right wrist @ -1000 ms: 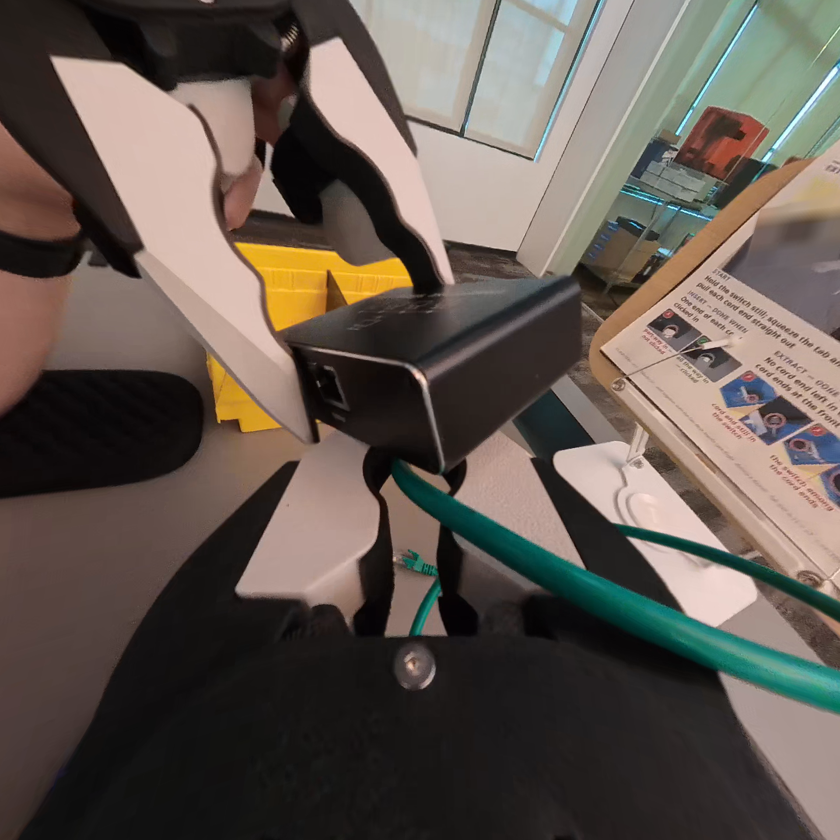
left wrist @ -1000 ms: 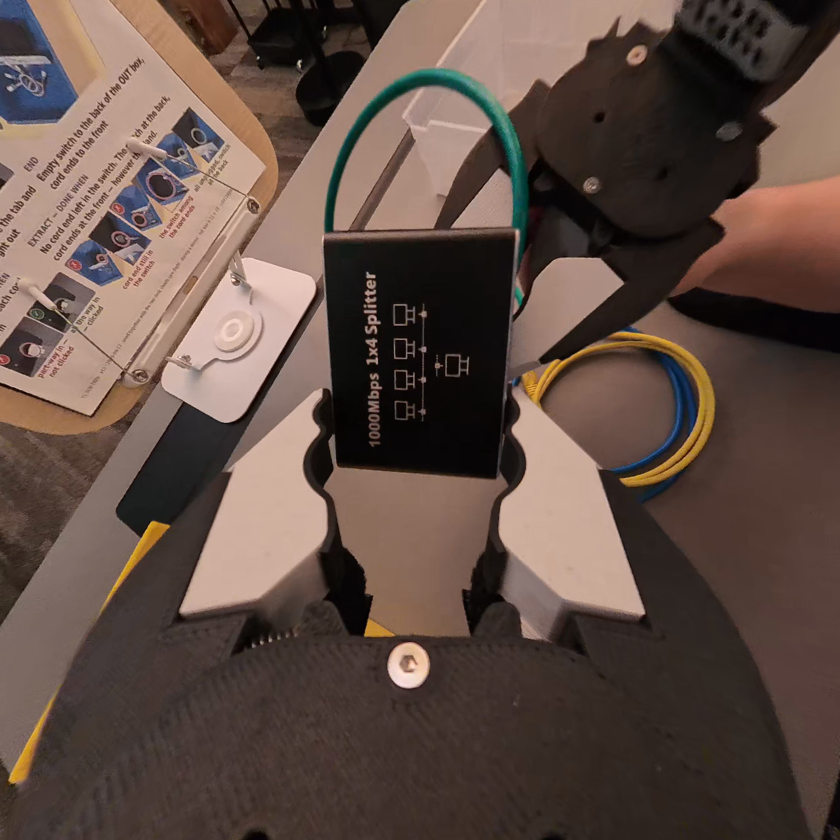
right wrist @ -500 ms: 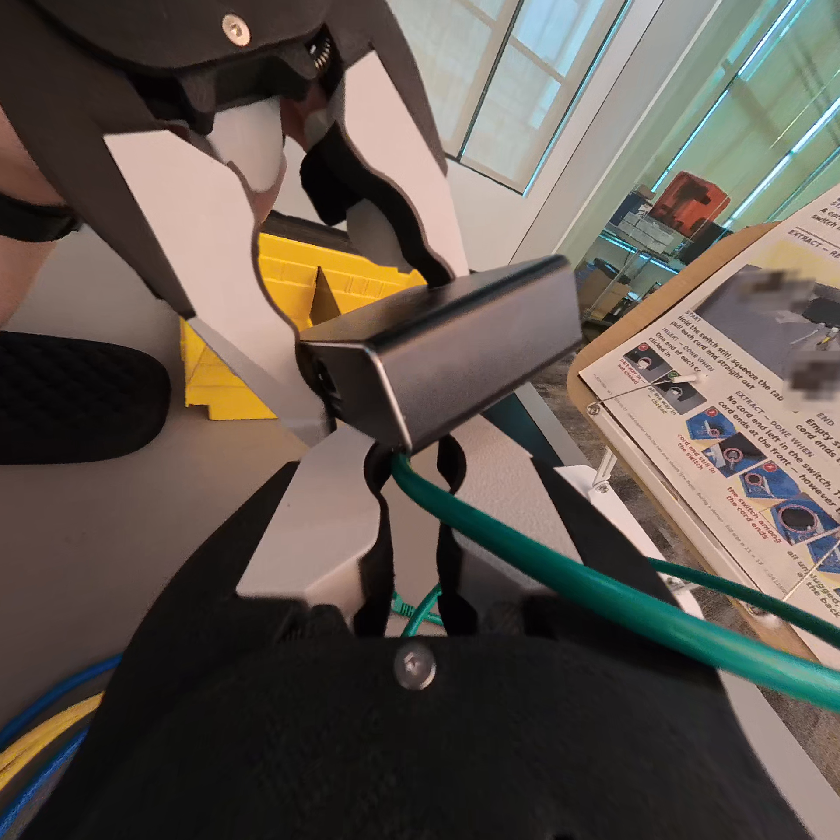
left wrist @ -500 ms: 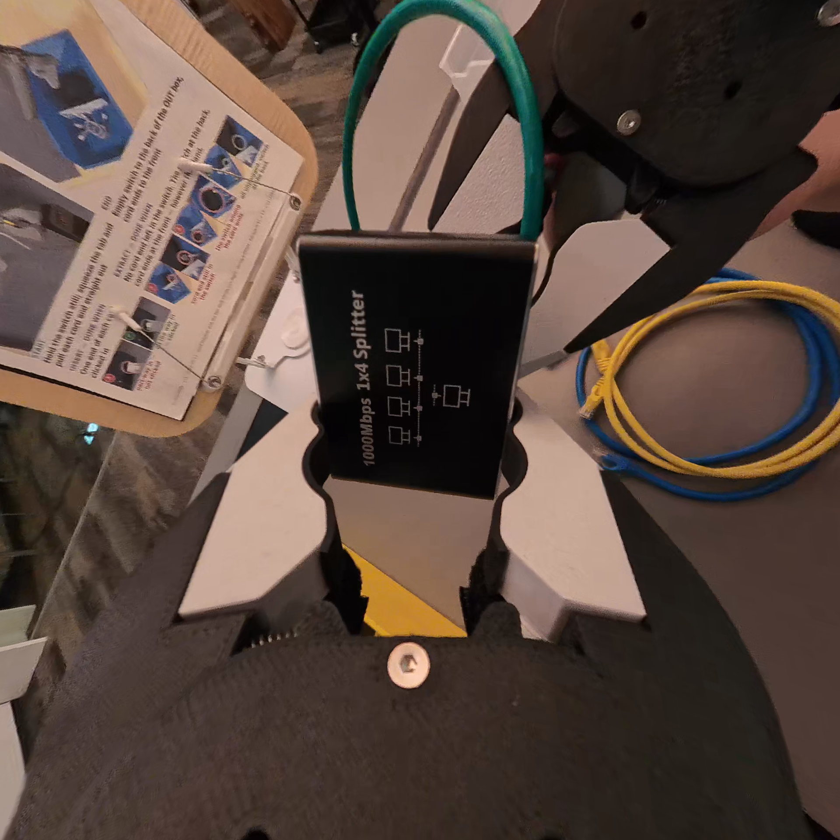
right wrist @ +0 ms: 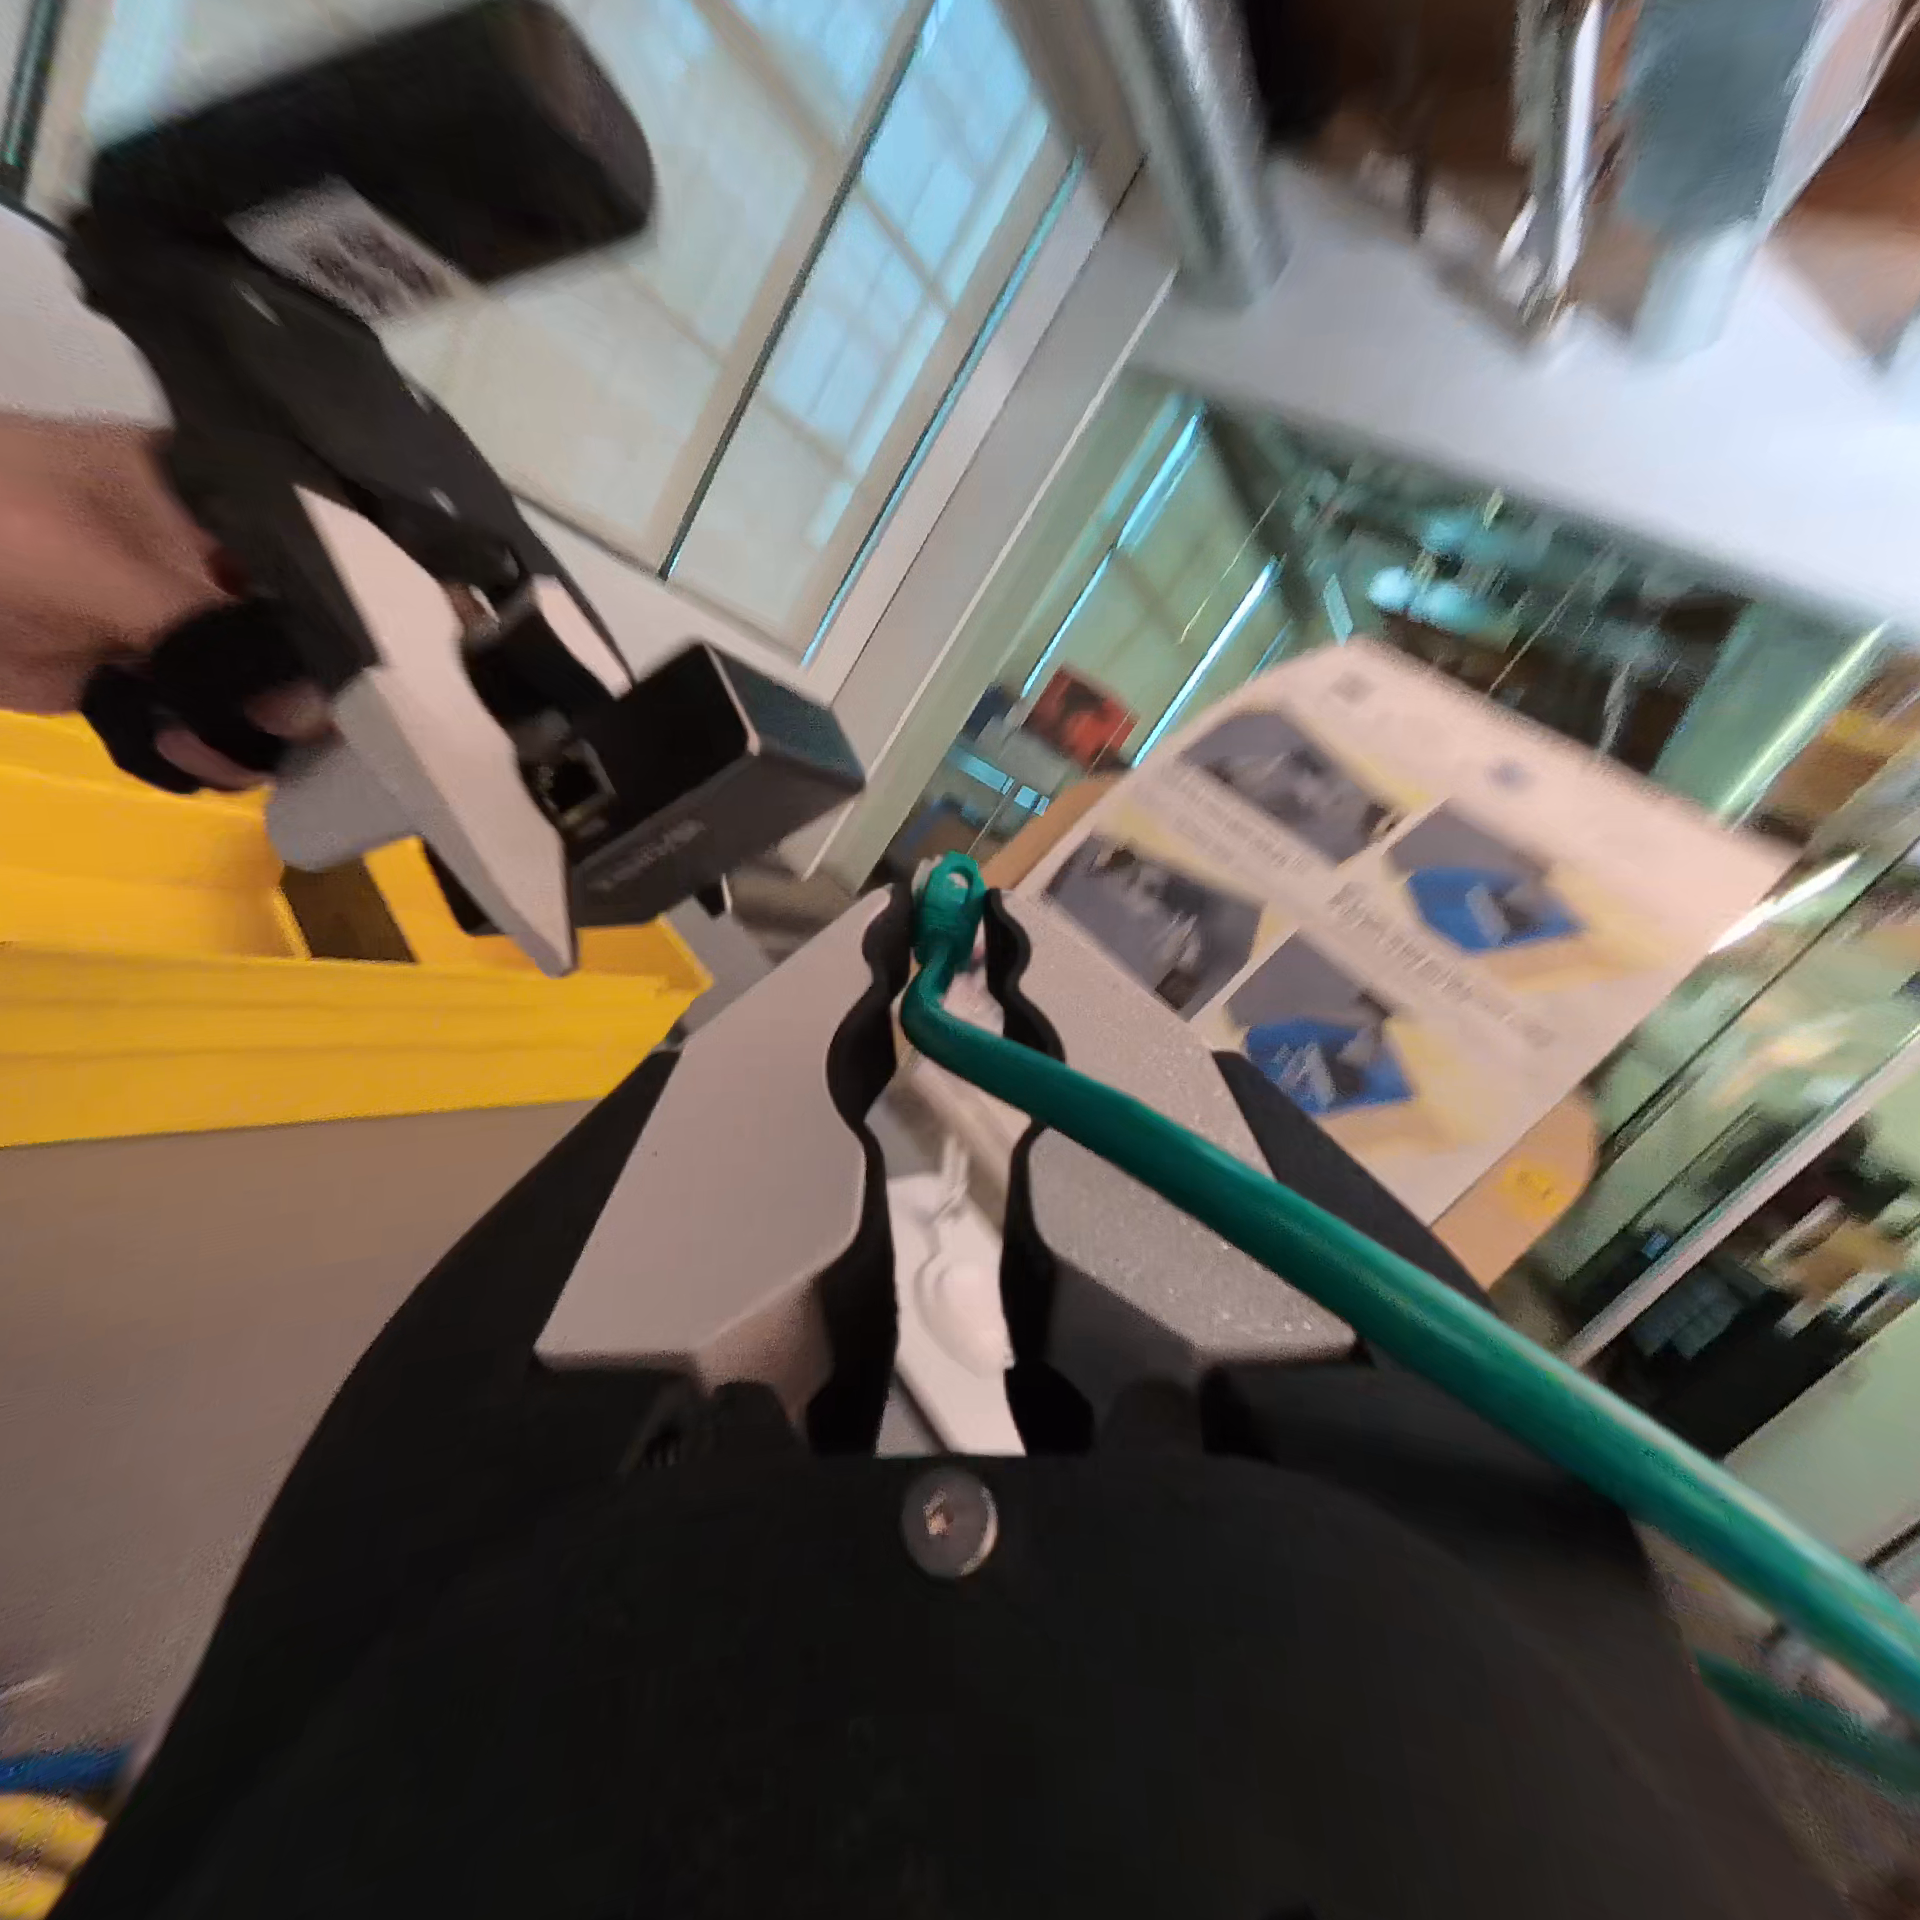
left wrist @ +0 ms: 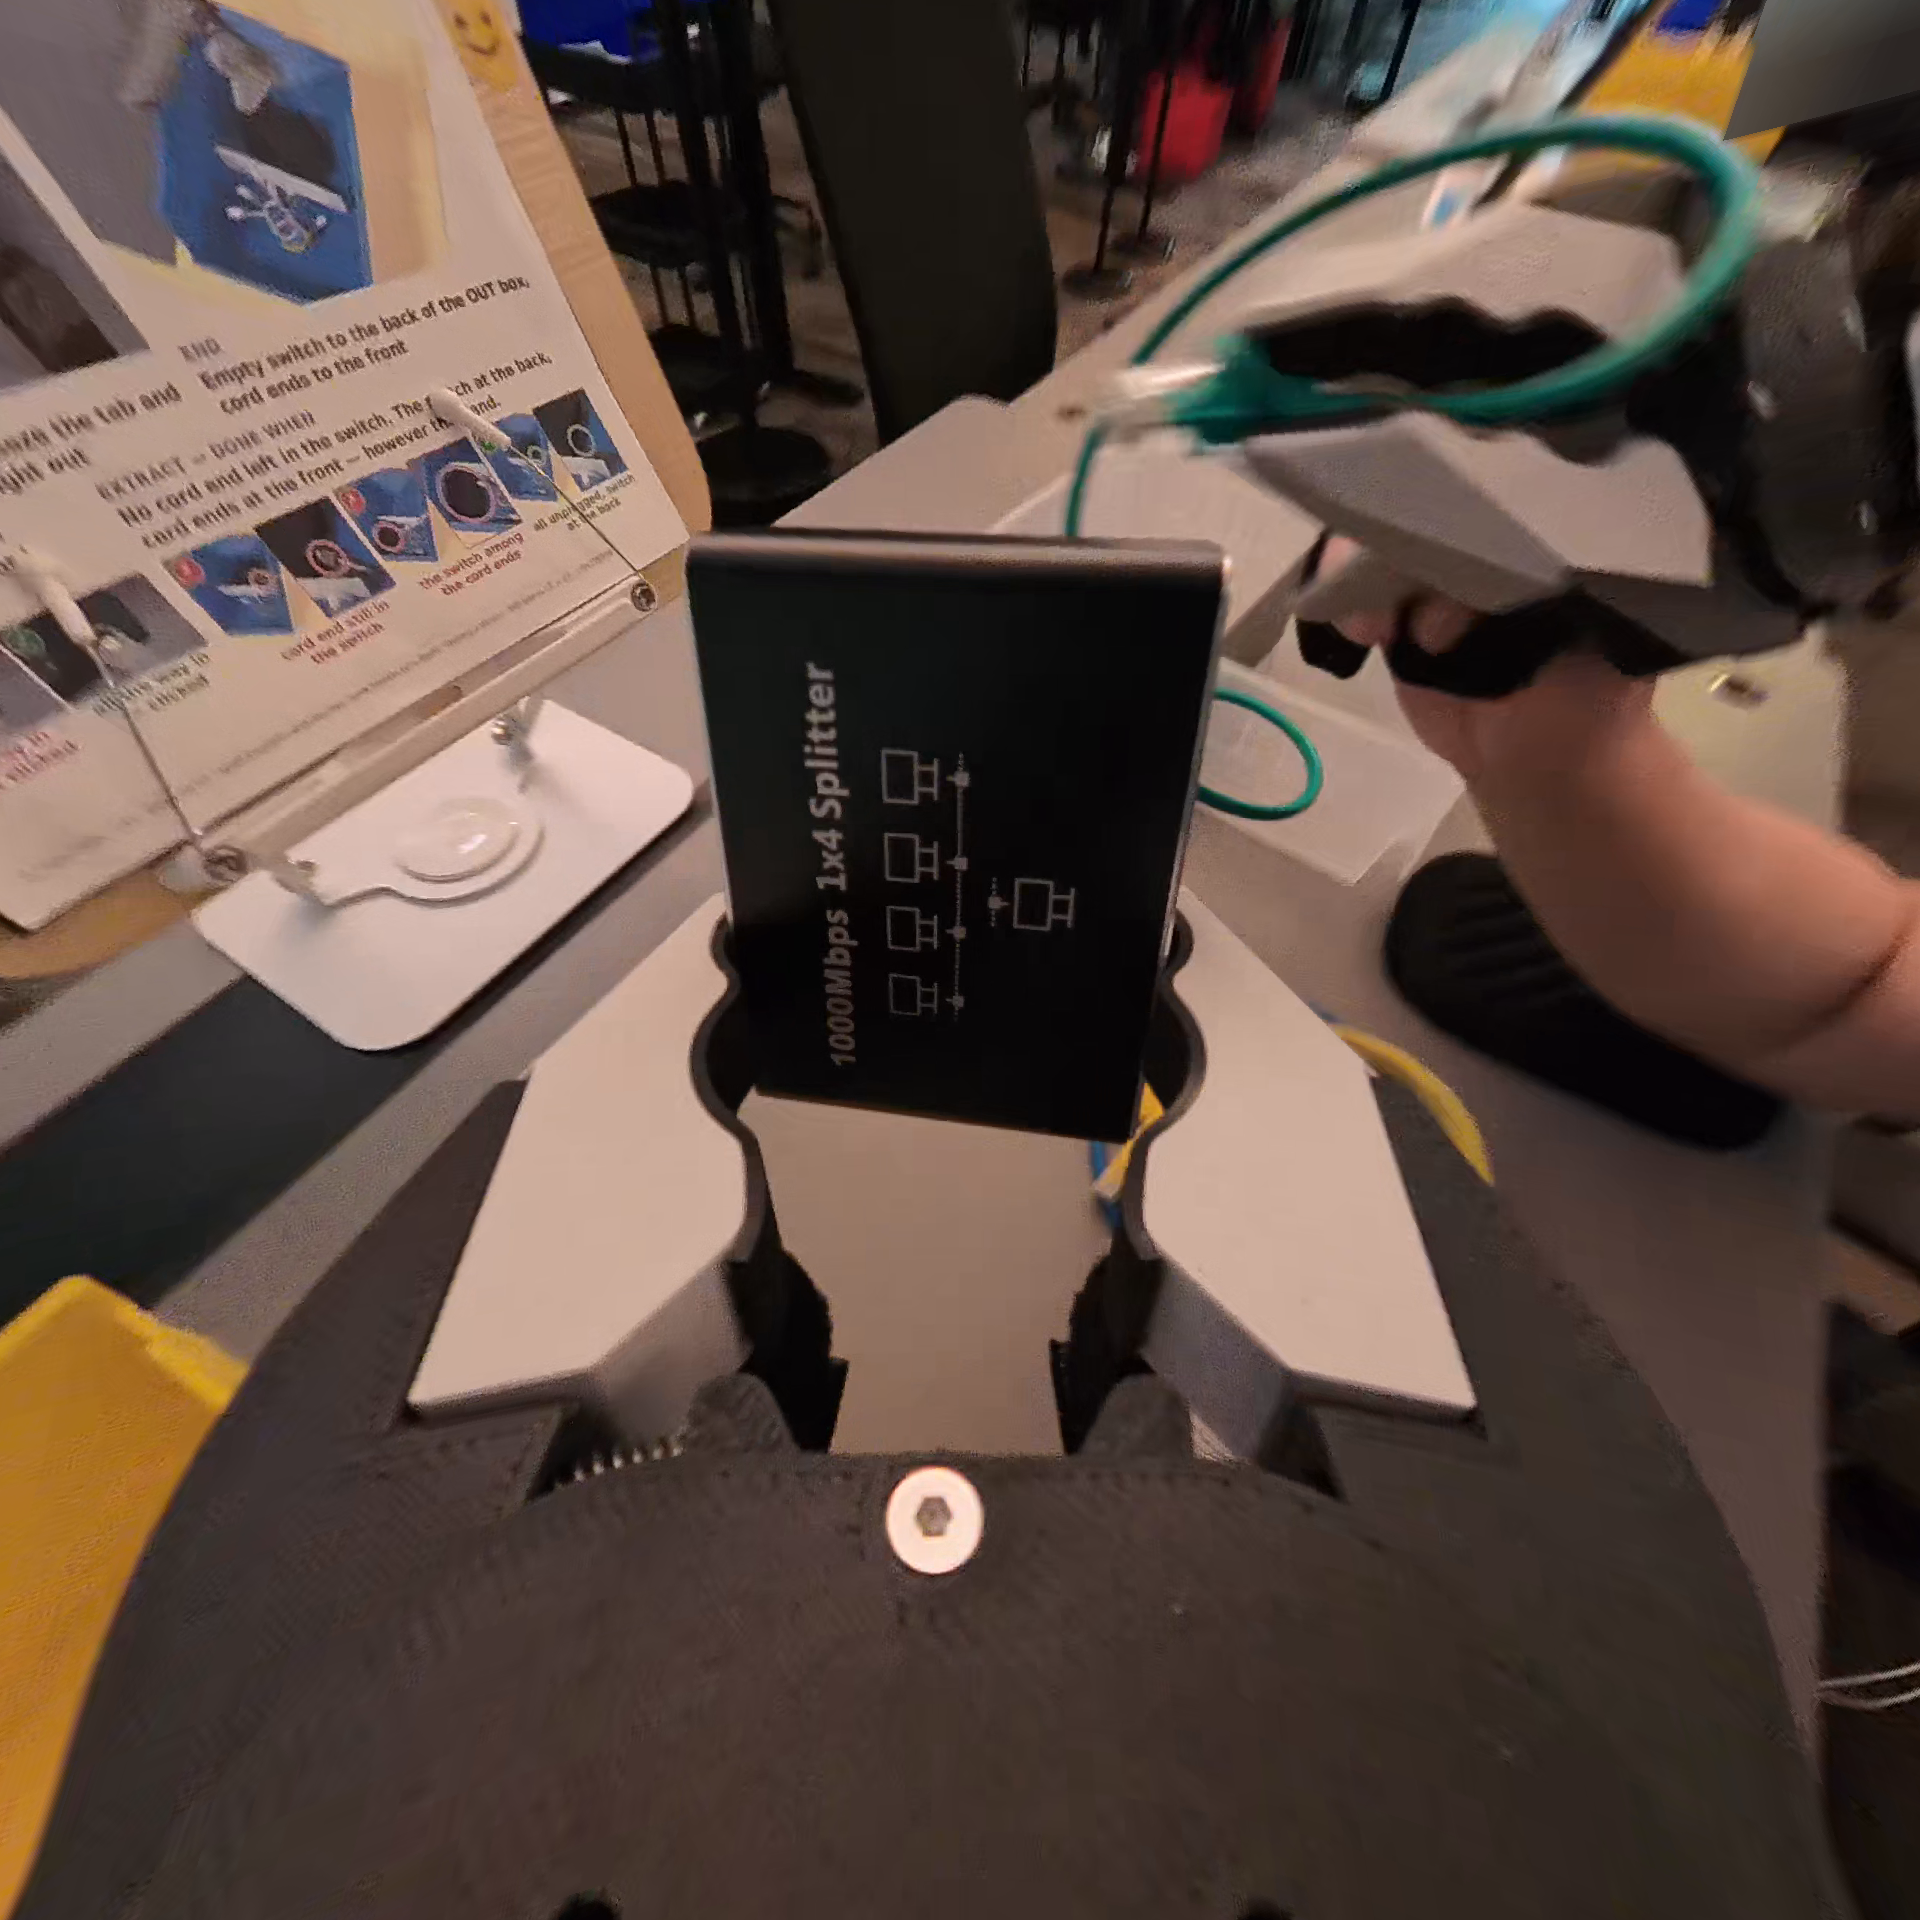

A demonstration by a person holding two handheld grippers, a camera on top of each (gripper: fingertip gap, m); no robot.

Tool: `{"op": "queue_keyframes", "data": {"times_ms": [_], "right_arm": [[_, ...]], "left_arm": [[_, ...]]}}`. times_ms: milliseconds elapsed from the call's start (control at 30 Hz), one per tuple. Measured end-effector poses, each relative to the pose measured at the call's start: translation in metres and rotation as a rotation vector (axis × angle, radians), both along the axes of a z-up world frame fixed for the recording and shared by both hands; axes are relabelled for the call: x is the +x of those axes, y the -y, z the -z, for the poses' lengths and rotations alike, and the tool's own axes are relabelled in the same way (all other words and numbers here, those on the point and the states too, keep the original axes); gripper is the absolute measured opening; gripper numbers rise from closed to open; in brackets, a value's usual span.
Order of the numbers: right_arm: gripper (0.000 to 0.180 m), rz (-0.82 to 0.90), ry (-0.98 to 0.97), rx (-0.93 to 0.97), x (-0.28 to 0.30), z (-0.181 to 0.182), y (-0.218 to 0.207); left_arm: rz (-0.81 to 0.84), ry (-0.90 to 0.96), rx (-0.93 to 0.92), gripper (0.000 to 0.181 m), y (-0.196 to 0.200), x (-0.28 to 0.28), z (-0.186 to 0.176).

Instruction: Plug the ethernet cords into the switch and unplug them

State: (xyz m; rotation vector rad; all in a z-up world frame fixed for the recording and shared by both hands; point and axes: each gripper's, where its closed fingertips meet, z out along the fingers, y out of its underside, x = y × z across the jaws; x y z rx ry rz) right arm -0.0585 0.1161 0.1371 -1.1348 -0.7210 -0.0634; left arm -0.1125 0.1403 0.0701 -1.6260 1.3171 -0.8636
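Observation:
My left gripper (left wrist: 948,997) is shut on the black switch (left wrist: 956,821) and holds it up above the table; the switch also shows in the right wrist view (right wrist: 686,779) with an empty port facing me. My right gripper (right wrist: 940,914) is shut on the plug end of the green ethernet cord (right wrist: 1299,1226). In the left wrist view that gripper (left wrist: 1226,405) is up and to the right of the switch, with the green plug (left wrist: 1195,395) free in the air and the cord (left wrist: 1621,177) looping behind it.
An instruction board (left wrist: 291,436) on a white stand (left wrist: 447,873) is at the left. A yellow bin (right wrist: 260,977) sits behind the left gripper. Yellow and blue cords (left wrist: 1403,1091) lie on the grey table (left wrist: 1621,1299). A clear bin (left wrist: 1340,790) holds green cord. My hands' fingertips stand some 9 centimetres from each other.
The green plug has come out of the switch. My right gripper has pulled away up and to the right with it. The left gripper still holds the switch, now tilted more upright.

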Motion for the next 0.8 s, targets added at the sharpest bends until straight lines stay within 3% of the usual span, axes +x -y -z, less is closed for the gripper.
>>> {"op": "queue_keyframes", "data": {"times_ms": [33,100,233,800], "right_arm": [[0.012,-0.027,0.036,0.082,-0.007,-0.01,0.014],[0.012,-0.115,0.136,0.192,-0.03,-0.017,0.04],[0.012,-0.126,0.299,0.132,-0.059,0.005,0.041],[0.012,-0.063,0.433,0.074,-0.069,0.032,0.024]], "left_arm": [[0.0,0.038,-0.048,0.075,-0.002,-0.001,-0.003],[0.008,0.083,-0.13,0.075,-0.004,-0.003,-0.005],[-0.002,0.068,-0.156,0.075,-0.004,-0.002,0.0],[-0.03,-0.02,-0.05,0.075,-0.001,0.004,0.008]]}}
